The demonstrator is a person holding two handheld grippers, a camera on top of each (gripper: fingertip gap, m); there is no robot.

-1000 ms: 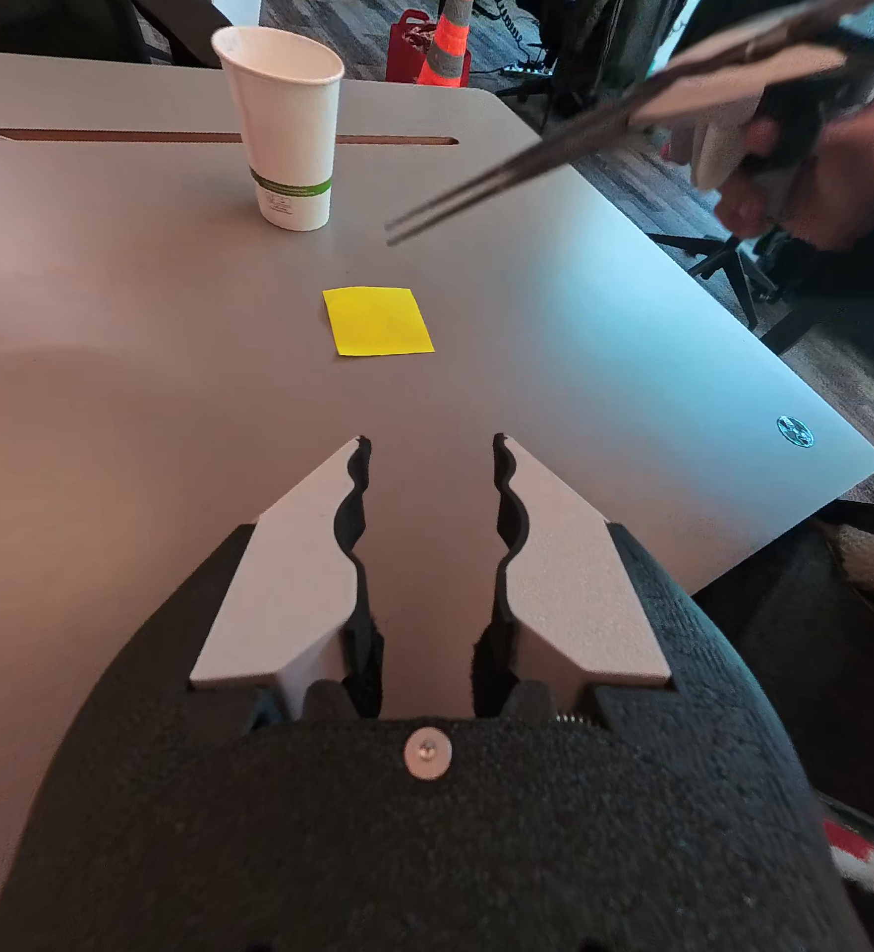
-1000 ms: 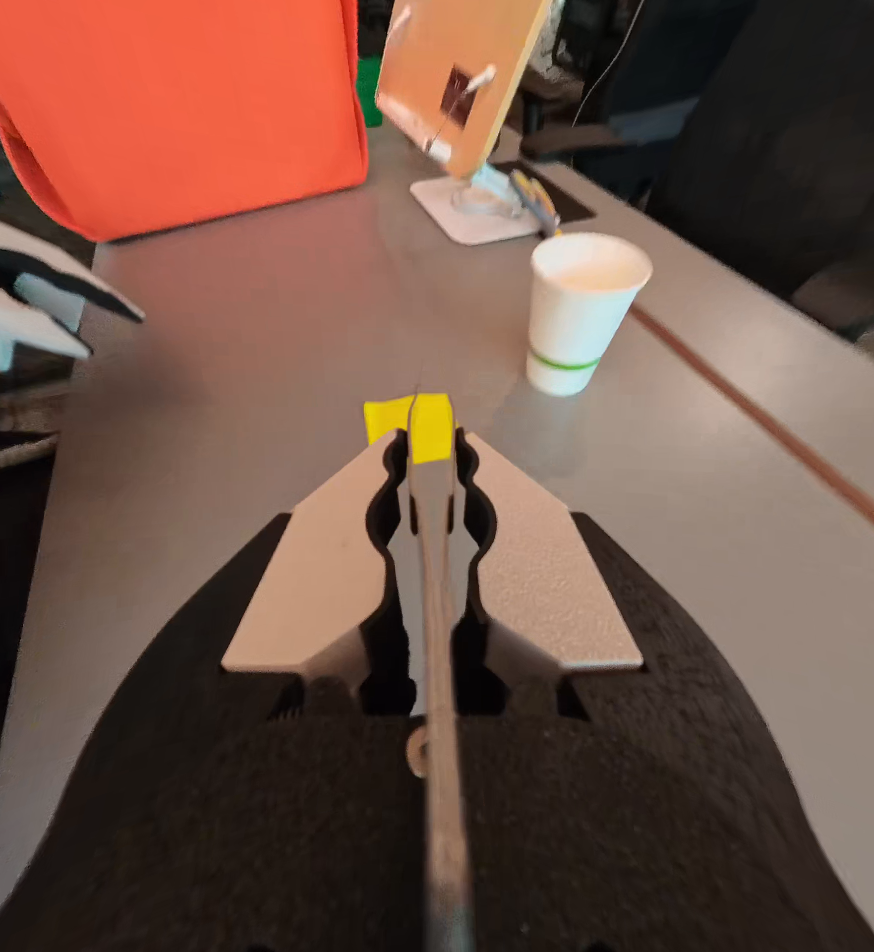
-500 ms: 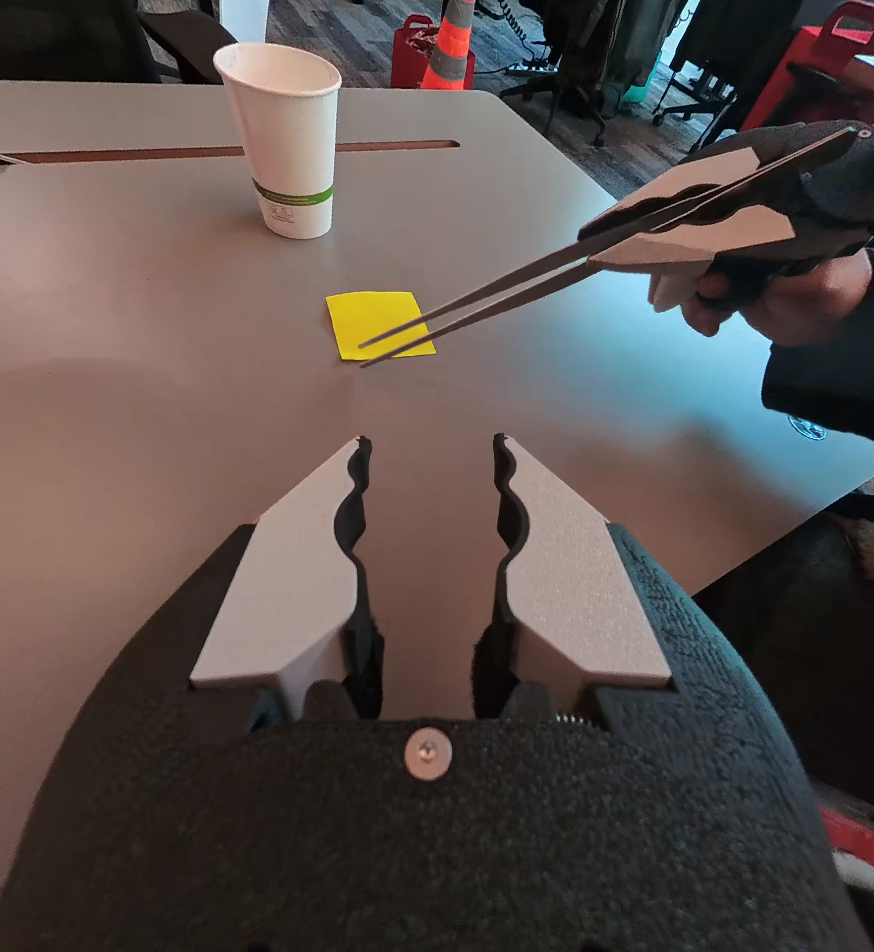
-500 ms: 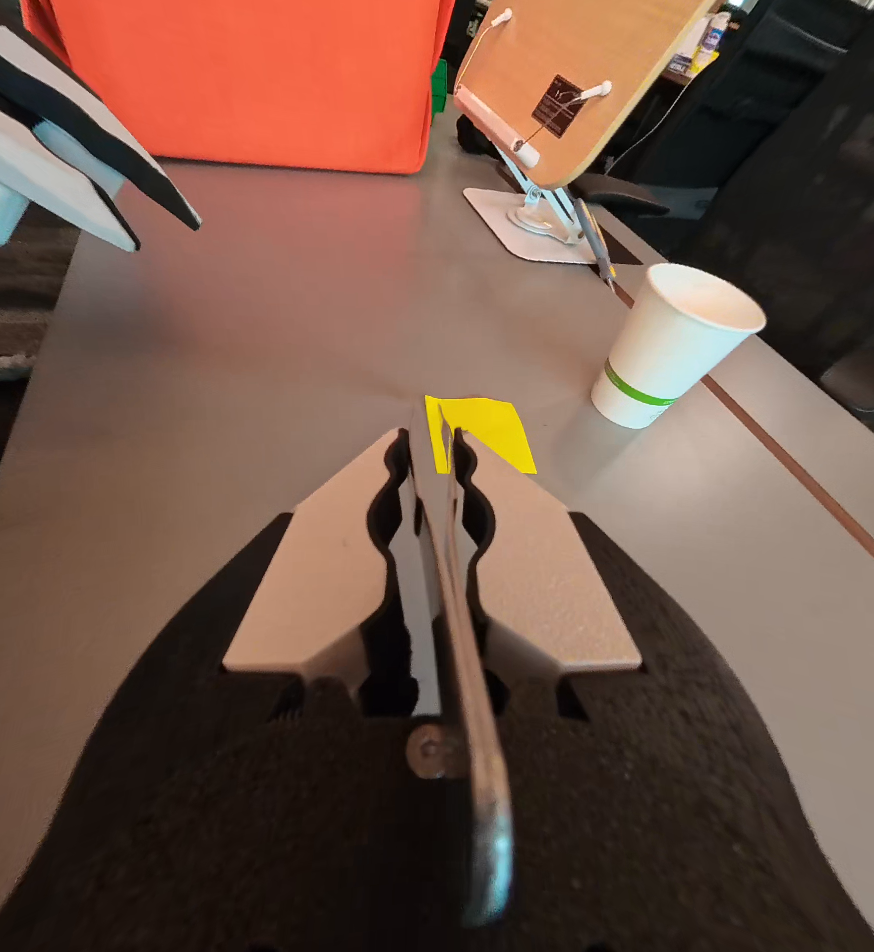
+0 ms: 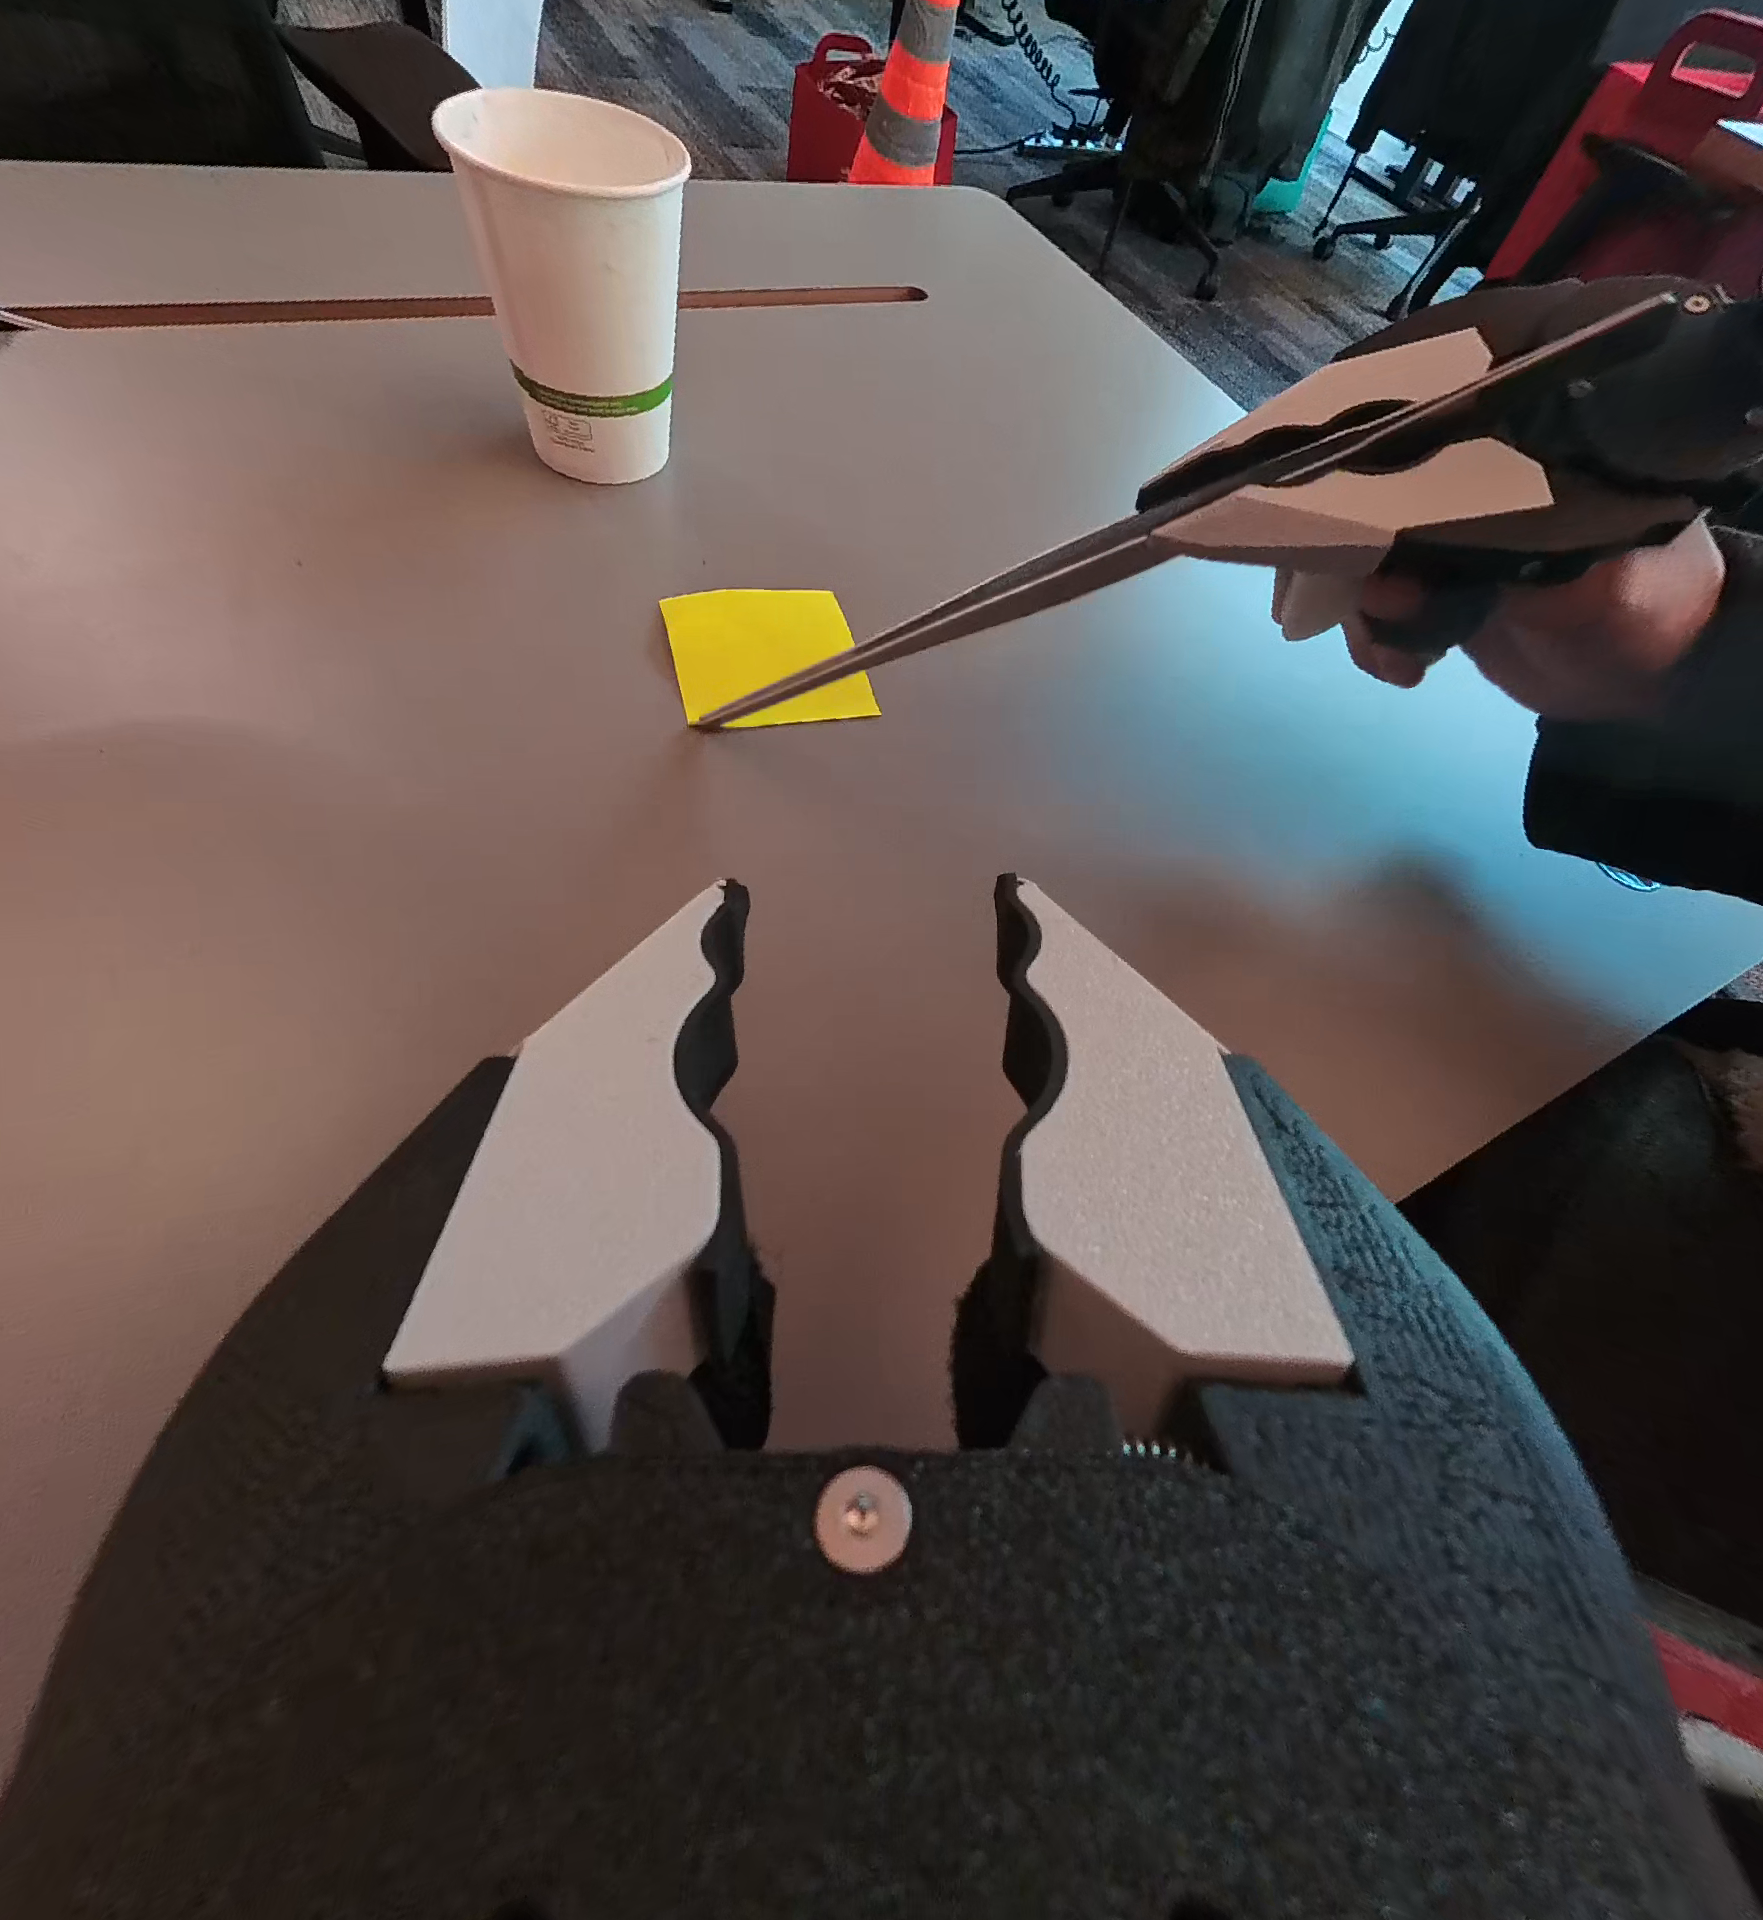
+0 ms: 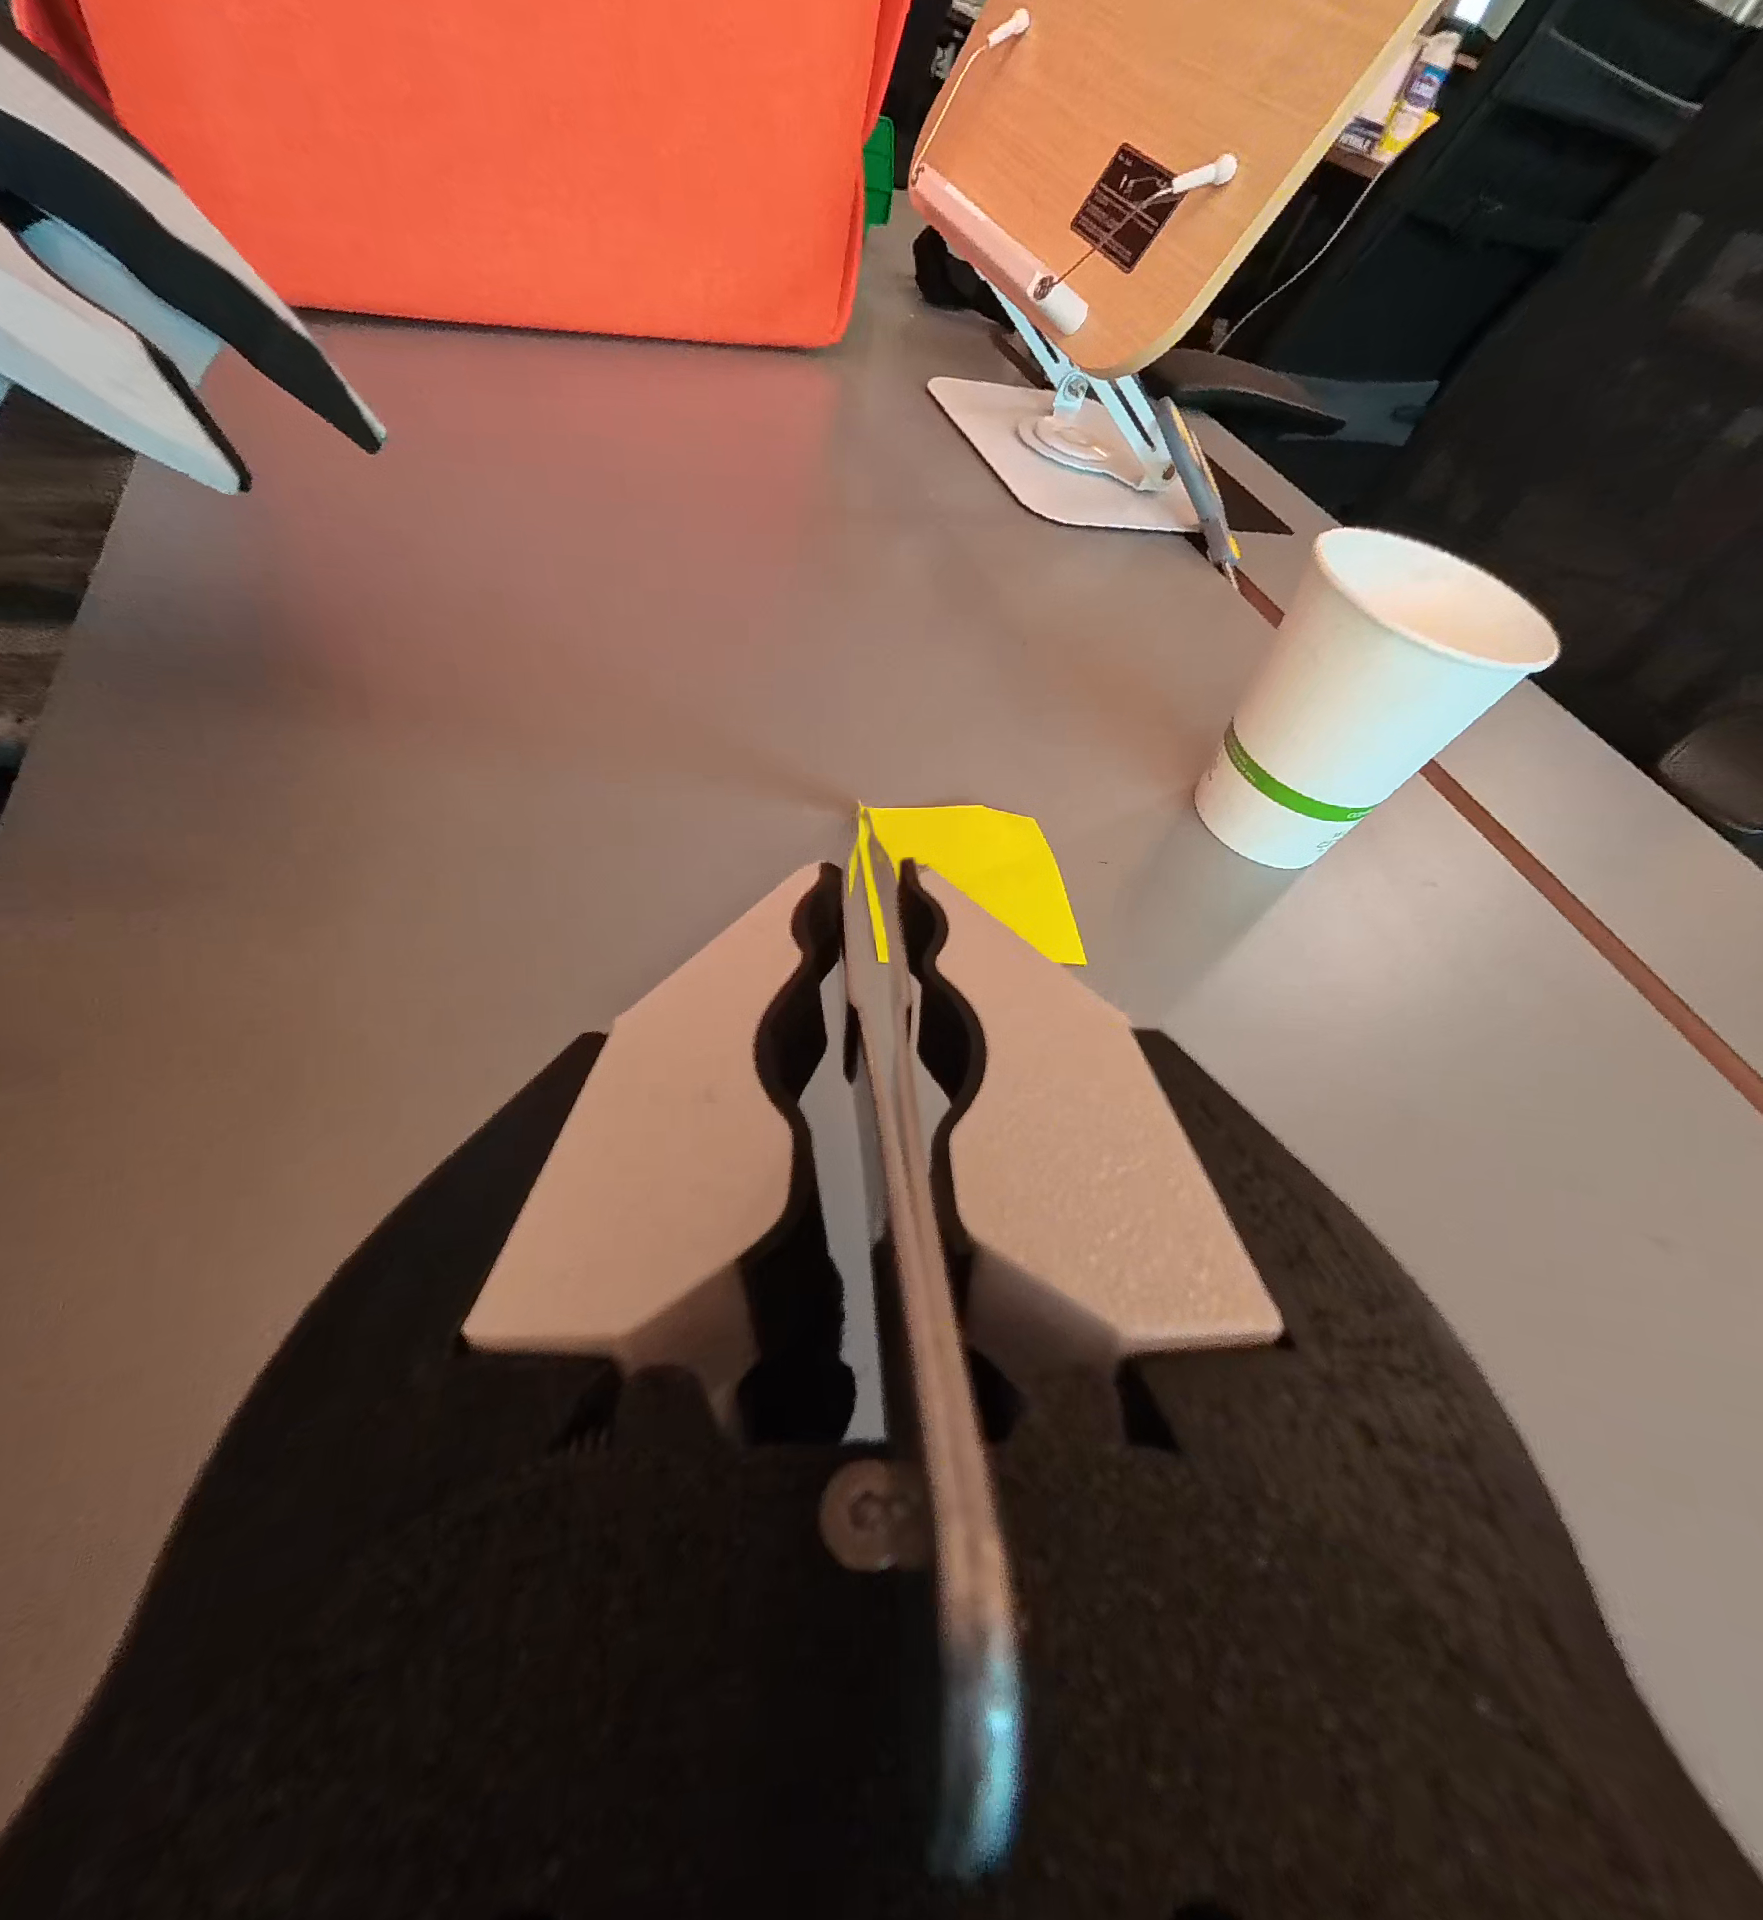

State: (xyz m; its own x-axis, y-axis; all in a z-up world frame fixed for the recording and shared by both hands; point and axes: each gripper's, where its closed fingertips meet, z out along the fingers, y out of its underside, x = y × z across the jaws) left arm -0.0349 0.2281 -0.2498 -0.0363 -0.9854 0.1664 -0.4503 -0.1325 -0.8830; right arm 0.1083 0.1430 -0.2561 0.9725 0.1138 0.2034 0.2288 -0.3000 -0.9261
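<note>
Gripping a pair of long tweezers (image 6: 898,1195), your right claw (image 6: 872,883) is clenched around their shaft, and their tips touch the near corner of the yellow paper square (image 5: 768,655) just ahead of it on the tabletop (image 5: 233,623). That corner looks barely lifted; the rest lies flat. Your left claw (image 5: 864,885) hangs released and empty, with the paper ahead of it and a white paper cup (image 5: 581,281) beyond. Off to the right claw's right stands that same cup, and farther ahead a wooden stand (image 6: 1116,177) and an orange box (image 6: 492,156).
</note>
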